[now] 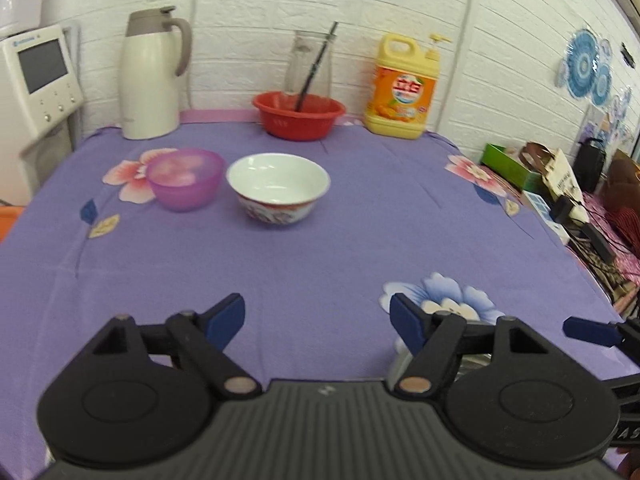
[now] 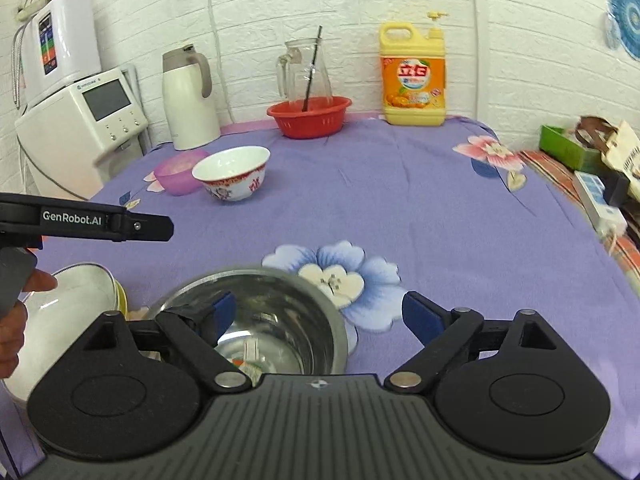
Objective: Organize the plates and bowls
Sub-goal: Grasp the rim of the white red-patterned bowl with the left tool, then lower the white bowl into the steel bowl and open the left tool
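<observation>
A white bowl with a red pattern (image 1: pixel 279 186) (image 2: pixel 232 173) and a translucent purple bowl (image 1: pixel 185 178) (image 2: pixel 179 172) sit side by side at the far left of the purple tablecloth. A steel bowl (image 2: pixel 276 316) sits just under my right gripper (image 2: pixel 320 316), which is open around its right rim, empty. A white bowl stacked on a yellow one (image 2: pixel 60 316) lies at the near left. My left gripper (image 1: pixel 318 318) is open and empty above bare cloth; it shows in the right wrist view (image 2: pixel 160 228).
At the back wall stand a white thermos jug (image 1: pixel 150 76), a red basin (image 1: pixel 298 114) with a glass pitcher (image 1: pixel 308 64) behind it, and a yellow detergent jug (image 1: pixel 404 88). A white appliance (image 1: pixel 38 92) stands left. Boxes and cables (image 1: pixel 560 192) clutter the right.
</observation>
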The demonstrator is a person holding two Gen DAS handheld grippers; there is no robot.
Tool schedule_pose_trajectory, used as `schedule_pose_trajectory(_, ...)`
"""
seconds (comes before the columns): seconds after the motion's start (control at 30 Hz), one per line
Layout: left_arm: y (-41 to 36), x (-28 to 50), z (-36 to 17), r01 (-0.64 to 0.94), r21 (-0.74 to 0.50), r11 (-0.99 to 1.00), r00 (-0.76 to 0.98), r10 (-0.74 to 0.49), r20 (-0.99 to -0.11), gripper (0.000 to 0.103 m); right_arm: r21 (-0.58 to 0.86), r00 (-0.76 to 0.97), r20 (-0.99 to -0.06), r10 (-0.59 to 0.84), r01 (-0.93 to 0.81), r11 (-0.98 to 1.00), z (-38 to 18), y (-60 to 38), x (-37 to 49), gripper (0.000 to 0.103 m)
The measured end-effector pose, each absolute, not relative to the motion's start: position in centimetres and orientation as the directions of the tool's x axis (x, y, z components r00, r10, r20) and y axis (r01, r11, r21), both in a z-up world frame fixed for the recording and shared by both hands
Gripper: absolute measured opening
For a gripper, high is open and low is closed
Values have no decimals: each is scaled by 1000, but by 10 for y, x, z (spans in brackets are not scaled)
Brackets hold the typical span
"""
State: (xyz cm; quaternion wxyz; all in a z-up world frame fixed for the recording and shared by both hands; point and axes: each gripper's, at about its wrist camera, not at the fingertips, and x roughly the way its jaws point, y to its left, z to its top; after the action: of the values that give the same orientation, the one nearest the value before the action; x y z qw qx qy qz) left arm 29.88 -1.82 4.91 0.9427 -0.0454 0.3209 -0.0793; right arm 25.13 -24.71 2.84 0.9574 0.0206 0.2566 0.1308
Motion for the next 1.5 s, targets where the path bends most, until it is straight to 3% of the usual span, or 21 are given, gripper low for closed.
schedule_pose_trajectory(0.37,15,352,68,48,-206,977,808,-159,-568,73,-12,828,-476,297,-344,939,77,-225,334,103)
schedule_pose_trajectory(0.73,46,449,35,-177,-518,837,731,-241,-638,73,35,709,-572,413,-482,875,64,-181,476,103)
schedule_pose_trajectory(1.0,41,493,22,-237,-473,848,703,-186,-686,72,65,602,-656,455,-555,829,30,-148,534,103)
schedule_pose_trajectory(1.1,36,503,15,-245,-442,863,684,-170,-710,70,59,566,-679,468,-593,803,23,-135,540,103)
schedule_pose_trajectory(1.17,35,506,10,-238,-453,859,681,-185,-709,56,48,551,-690,469,-611,790,20,-128,539,103)
schedule_pose_trajectory(1.27,34,509,9,-224,-483,846,696,-208,-687,46,57,542,-683,490,-629,775,20,-123,539,103)
schedule_pose_trajectory(1.37,31,512,10,-214,-496,842,695,-225,-683,44,80,523,-680,514,-644,761,22,-118,533,81)
schedule_pose_trajectory(1.5,27,507,12,-204,-478,854,687,-223,-691,44,51,536,-681,499,-645,762,26,-112,520,82)
